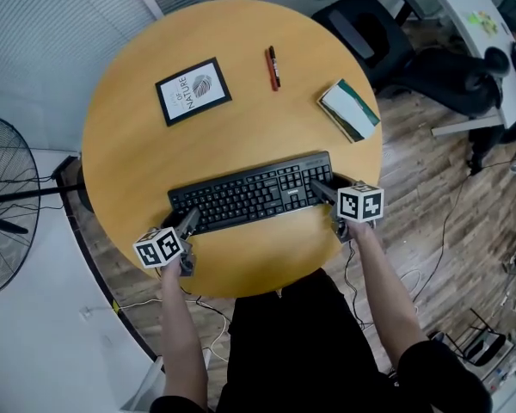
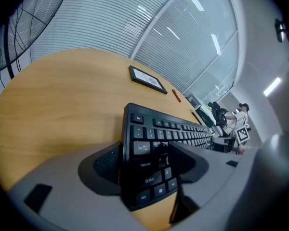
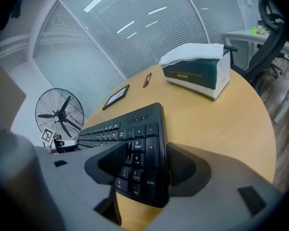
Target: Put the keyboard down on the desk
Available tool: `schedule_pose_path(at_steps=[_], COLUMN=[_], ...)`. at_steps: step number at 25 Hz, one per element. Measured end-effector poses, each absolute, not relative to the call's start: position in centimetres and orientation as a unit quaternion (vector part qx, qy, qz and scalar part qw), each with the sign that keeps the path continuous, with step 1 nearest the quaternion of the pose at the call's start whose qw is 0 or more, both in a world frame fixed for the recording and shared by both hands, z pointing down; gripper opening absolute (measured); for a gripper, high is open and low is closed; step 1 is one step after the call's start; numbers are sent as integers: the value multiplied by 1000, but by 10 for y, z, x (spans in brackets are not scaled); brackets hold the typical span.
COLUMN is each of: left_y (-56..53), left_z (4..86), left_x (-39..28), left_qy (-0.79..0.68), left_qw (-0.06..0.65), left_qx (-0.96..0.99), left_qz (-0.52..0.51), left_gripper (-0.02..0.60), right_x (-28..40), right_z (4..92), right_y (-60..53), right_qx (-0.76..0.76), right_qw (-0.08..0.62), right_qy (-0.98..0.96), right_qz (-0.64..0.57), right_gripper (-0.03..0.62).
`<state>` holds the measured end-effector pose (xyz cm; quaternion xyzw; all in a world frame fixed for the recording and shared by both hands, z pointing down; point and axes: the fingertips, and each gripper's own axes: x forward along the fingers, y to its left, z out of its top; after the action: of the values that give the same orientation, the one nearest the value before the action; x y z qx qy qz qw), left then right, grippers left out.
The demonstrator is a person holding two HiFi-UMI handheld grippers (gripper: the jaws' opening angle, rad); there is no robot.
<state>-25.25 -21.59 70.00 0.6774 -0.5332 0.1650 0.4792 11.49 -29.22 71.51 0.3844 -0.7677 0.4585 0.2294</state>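
Left tool (image 1: 187, 222) clamped on keyboard (image 1: 251, 194) end, right tool (image 1: 321, 189) likewise, forearms extended

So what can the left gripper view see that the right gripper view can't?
Only the left gripper view shows the keyboard's Tab and Caps Lock end, held in the left gripper's jaws. Only the right gripper view shows its number-pad end with the Enter key, held in the right gripper's jaws. Both show the round wooden table, the framed picture, the red pen and the window blinds.

"NATURE" on frame (image 1: 193, 90); "Enter" on keyboard (image 3: 143, 150)
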Motion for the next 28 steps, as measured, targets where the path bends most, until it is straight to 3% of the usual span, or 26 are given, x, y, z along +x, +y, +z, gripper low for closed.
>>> schedule_pose_path(at_steps=[28], left_y=[-214], left_z=[706], left_x=[-255], left_qy=[-563], left_qw=[467], left_qx=[654], left_qz=[190], left_gripper=[281], right_x=[117], right_z=[720], right_y=[-294], right_qx=[420], right_qw=[268], right_qy=[-750], right_qz=[435], right_gripper=[288])
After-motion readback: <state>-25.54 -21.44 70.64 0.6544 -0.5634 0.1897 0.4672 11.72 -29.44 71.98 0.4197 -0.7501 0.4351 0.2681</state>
